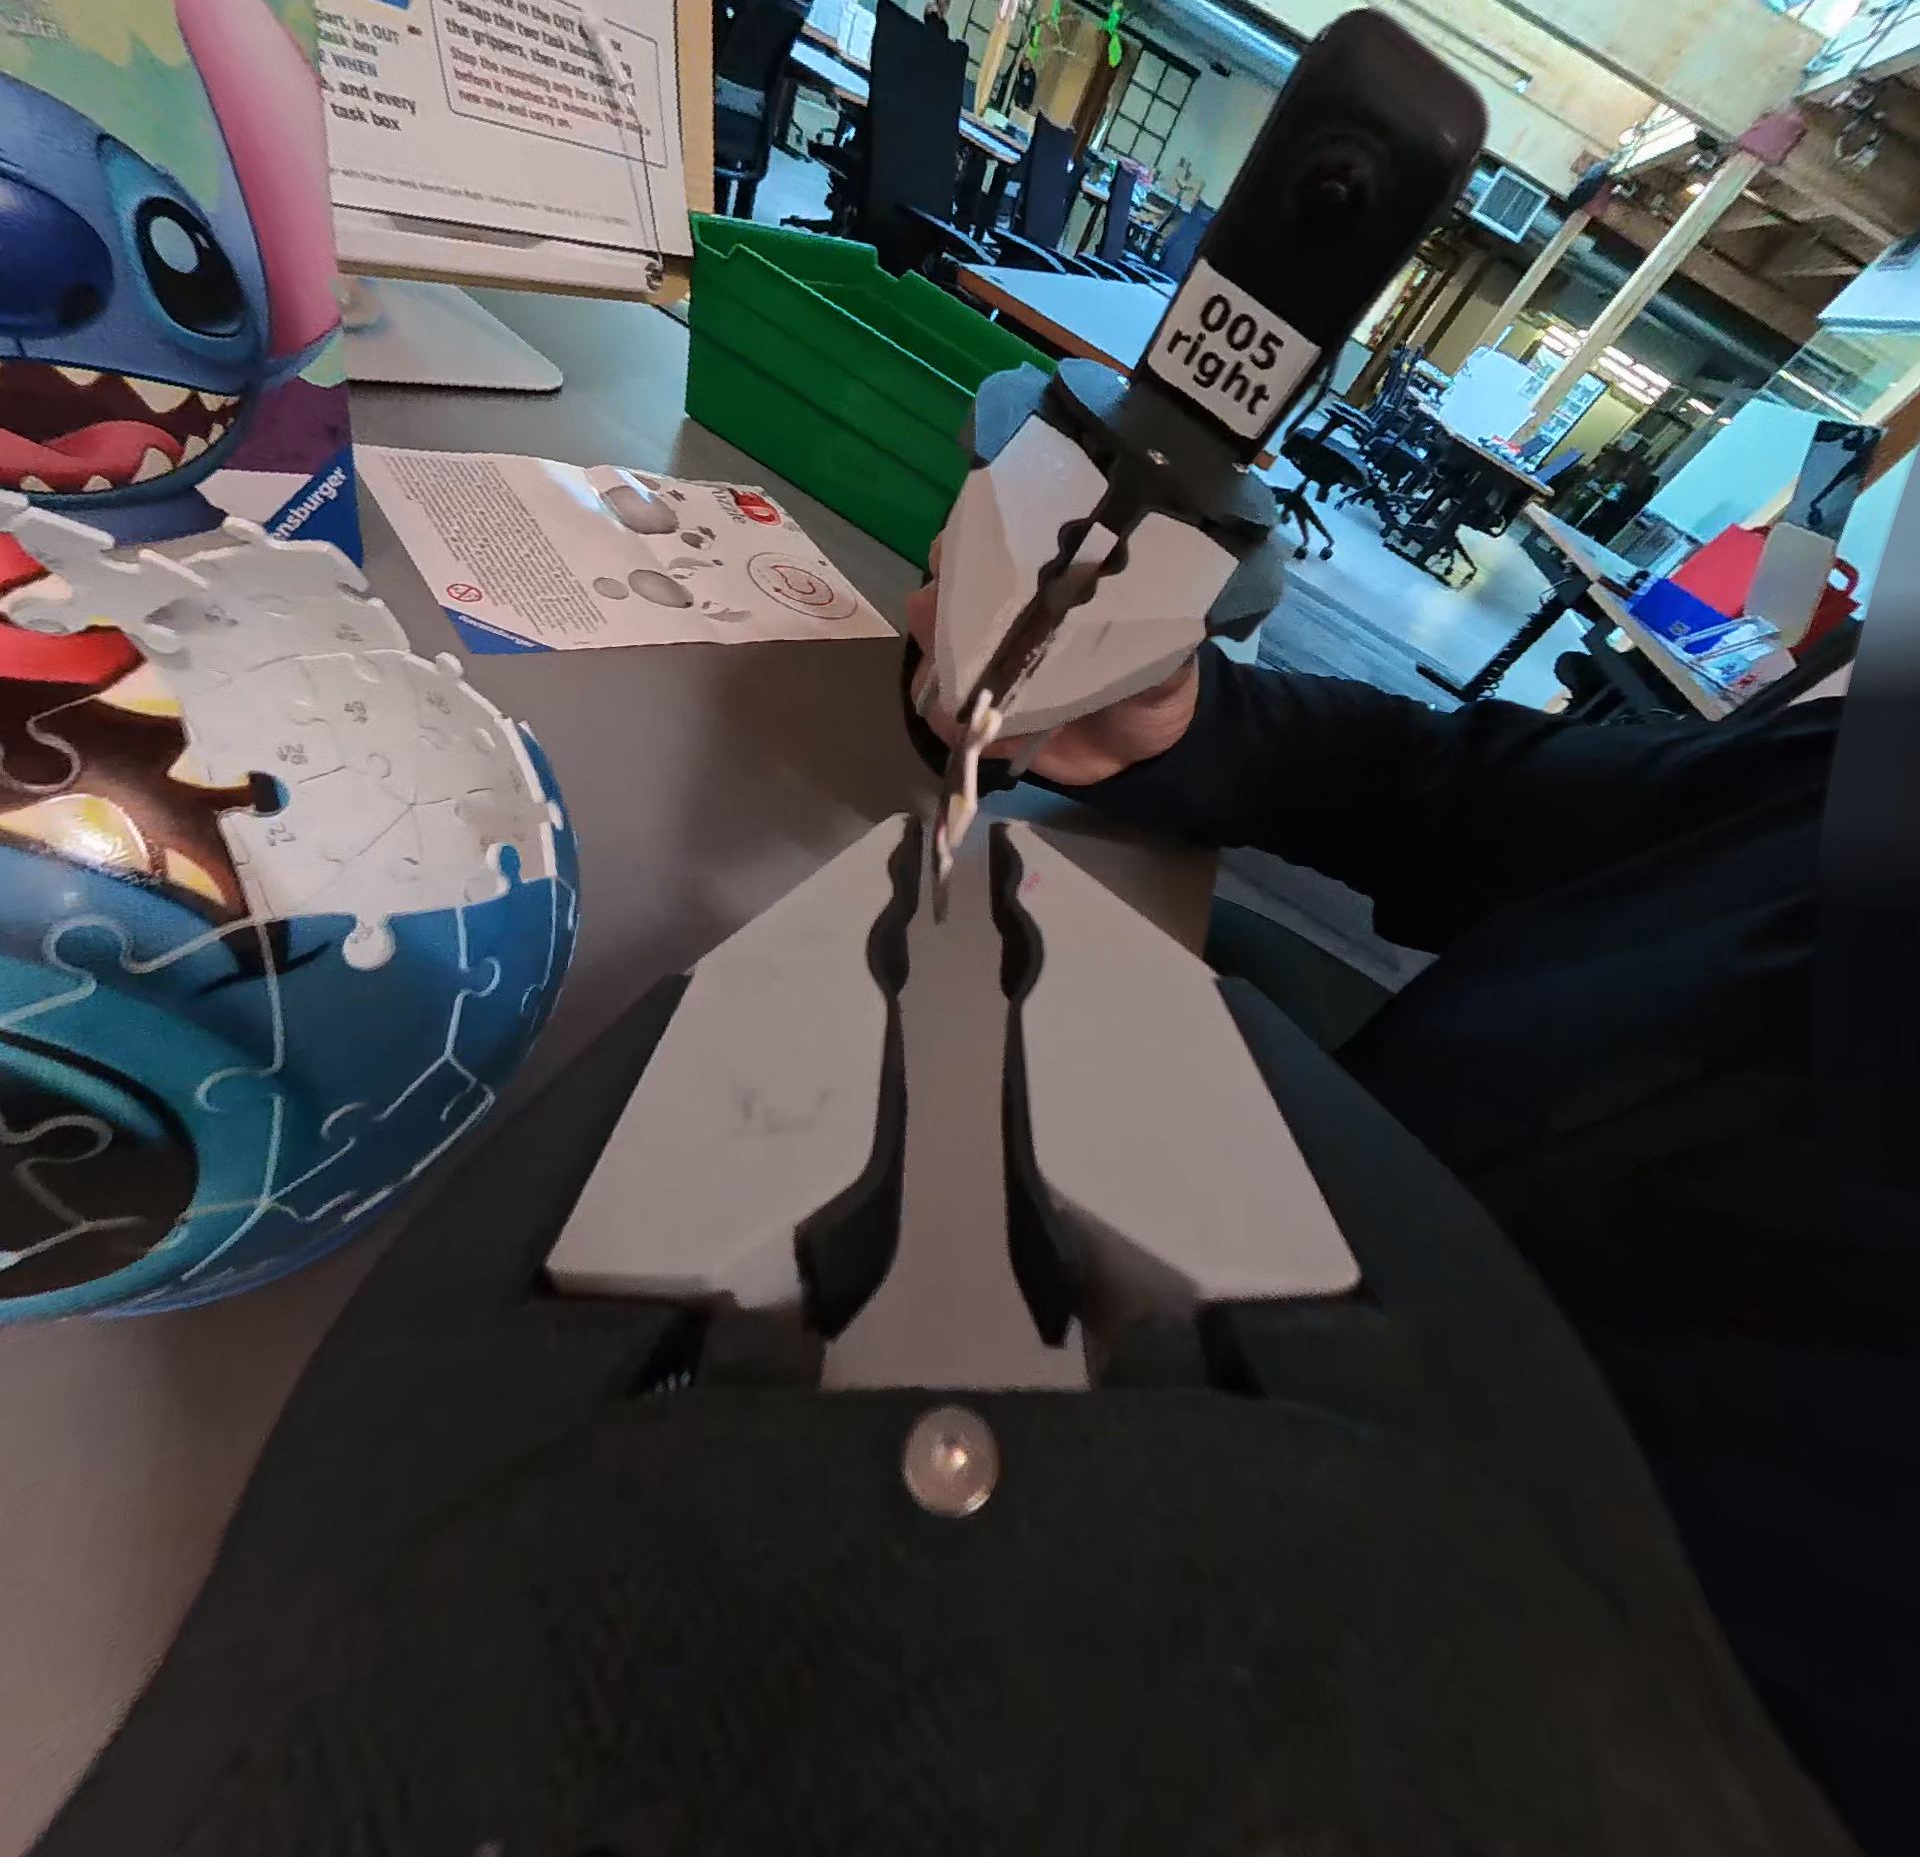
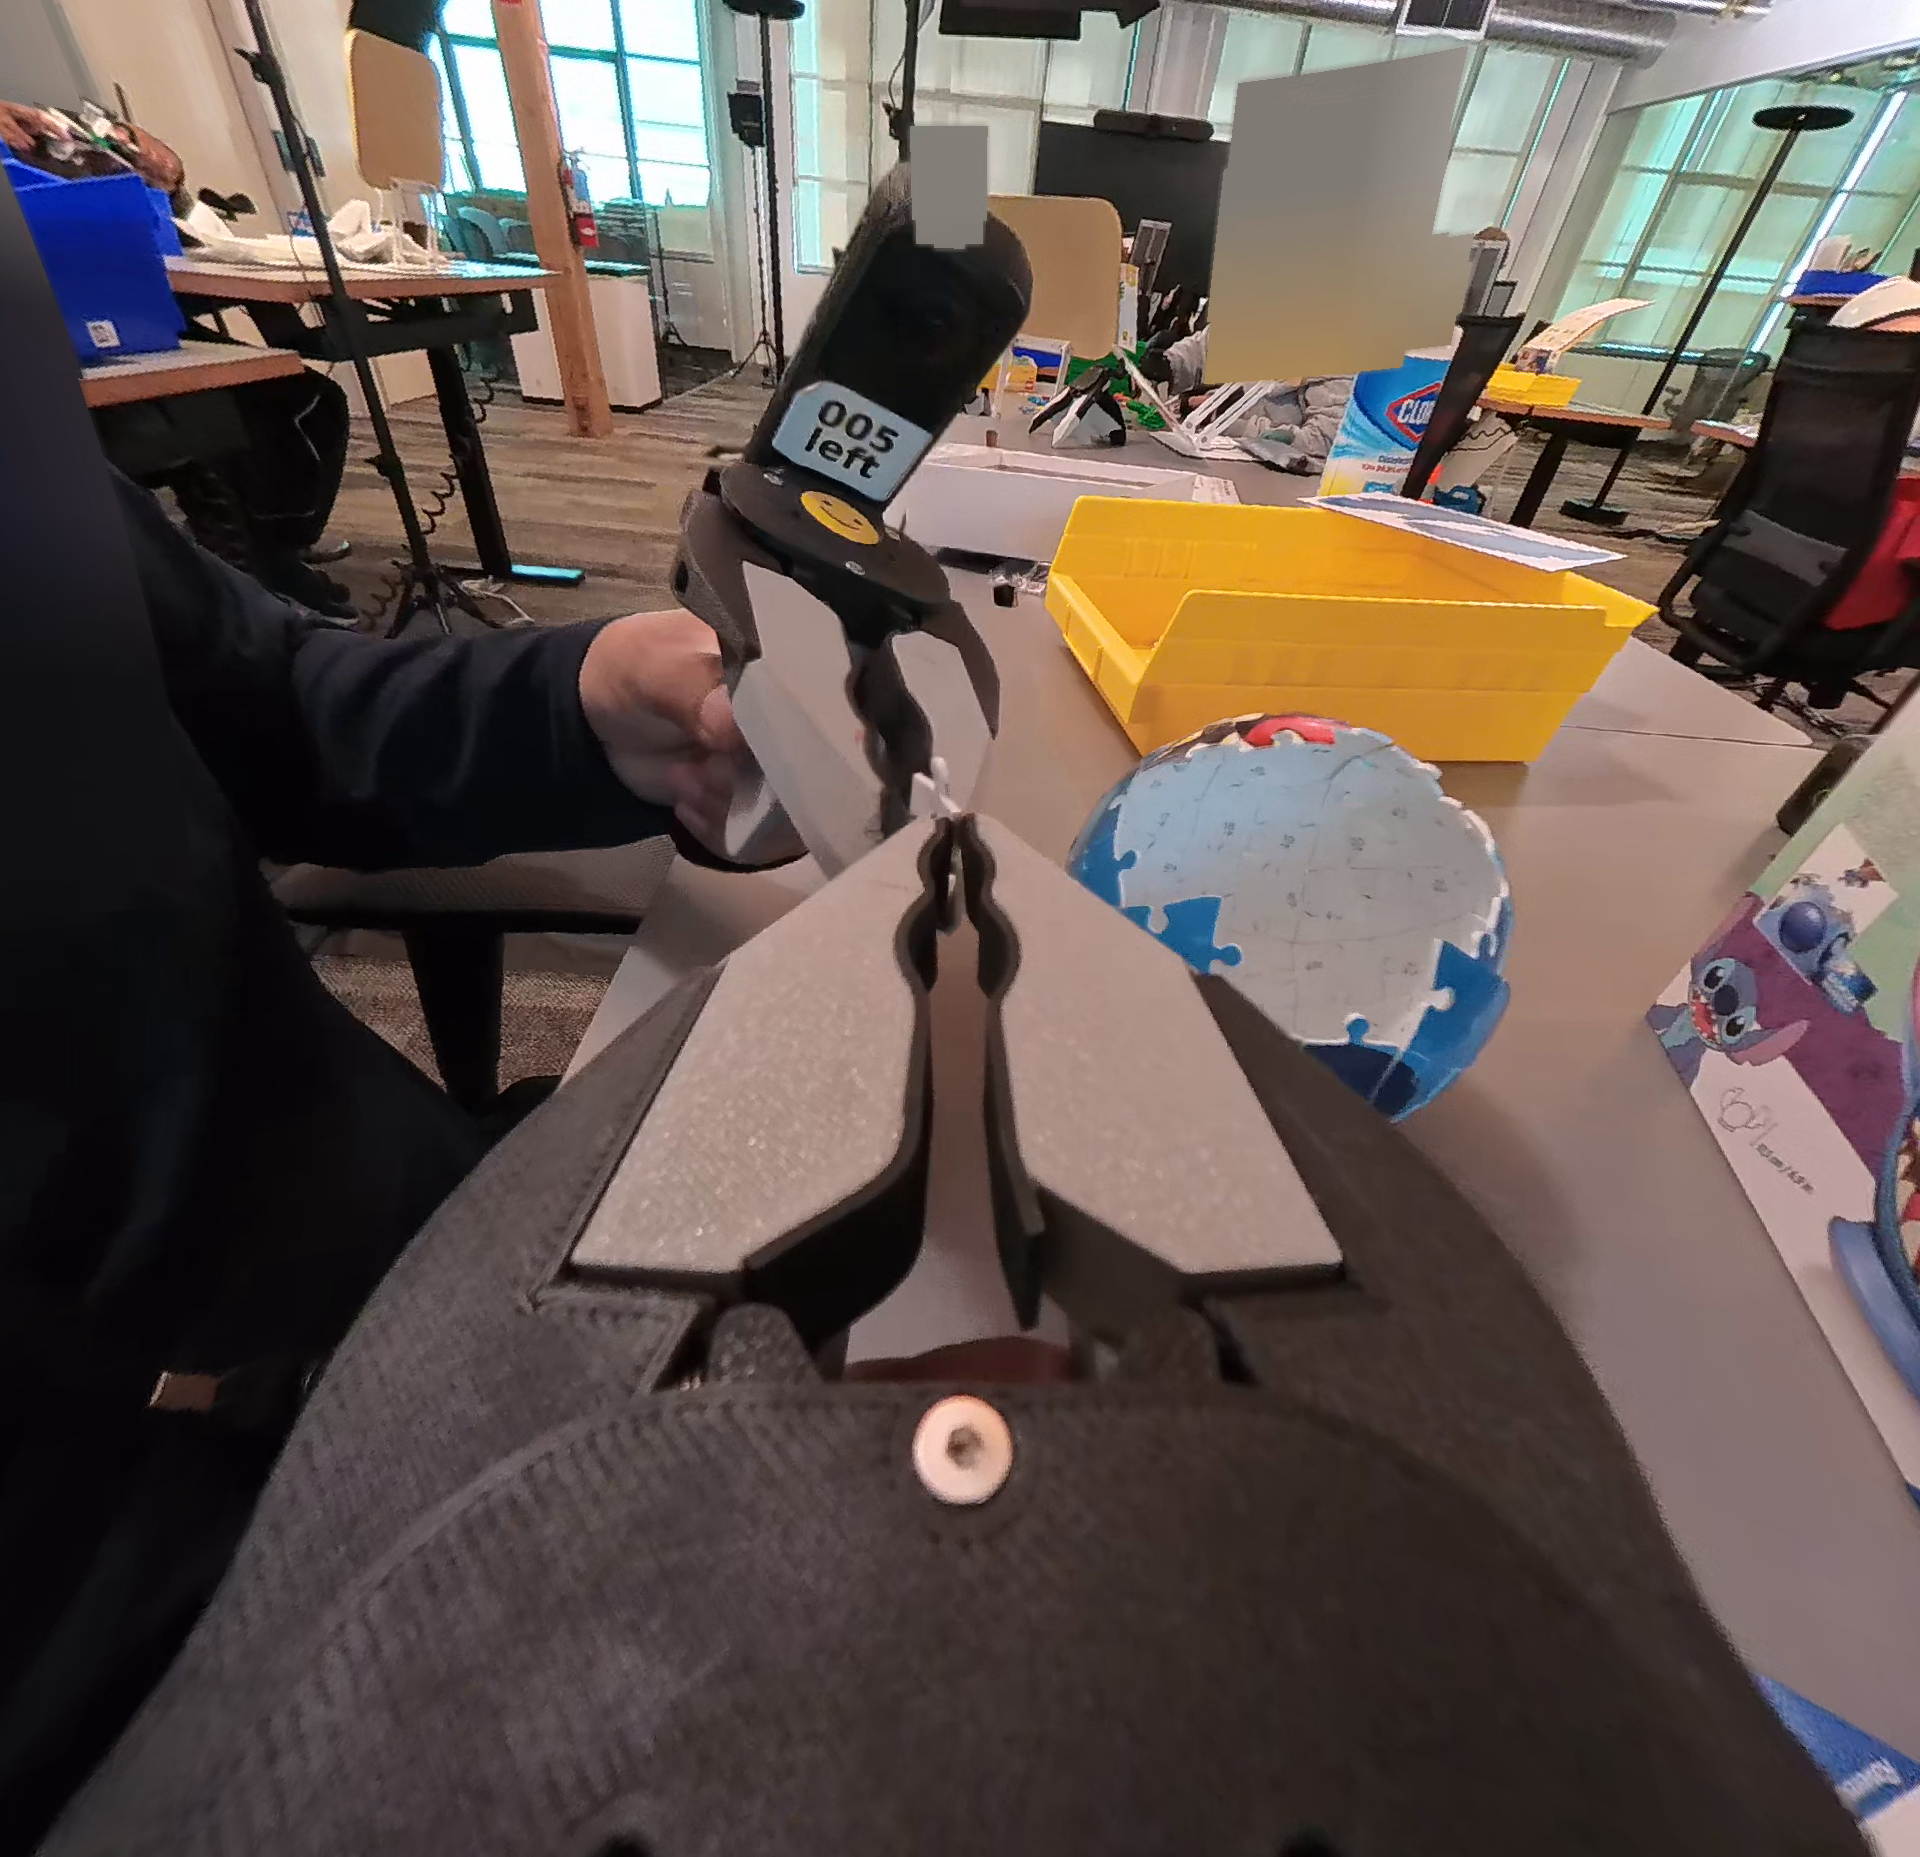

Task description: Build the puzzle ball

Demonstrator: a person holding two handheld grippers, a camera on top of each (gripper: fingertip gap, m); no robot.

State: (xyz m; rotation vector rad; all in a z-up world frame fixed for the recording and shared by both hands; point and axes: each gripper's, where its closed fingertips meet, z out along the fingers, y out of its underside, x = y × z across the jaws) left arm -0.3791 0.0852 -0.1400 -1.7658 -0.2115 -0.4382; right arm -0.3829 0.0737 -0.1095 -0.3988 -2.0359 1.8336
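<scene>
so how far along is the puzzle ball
Partly done: the puzzle ball is a joined lower shell, open on top. In hand: the right gripper pinches one piece, the left gripper open around it. Left: closing the top.

Glossy plastic puzzle ball (matt white inside), smooth grey table, shiny yellow plastic bin.

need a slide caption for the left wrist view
Right claw presents a puzzle piece to the open left claw, beside the half-built puzzle ball.

Wrist cameras face each other, close over table; both share puzzle ball.
</scene>
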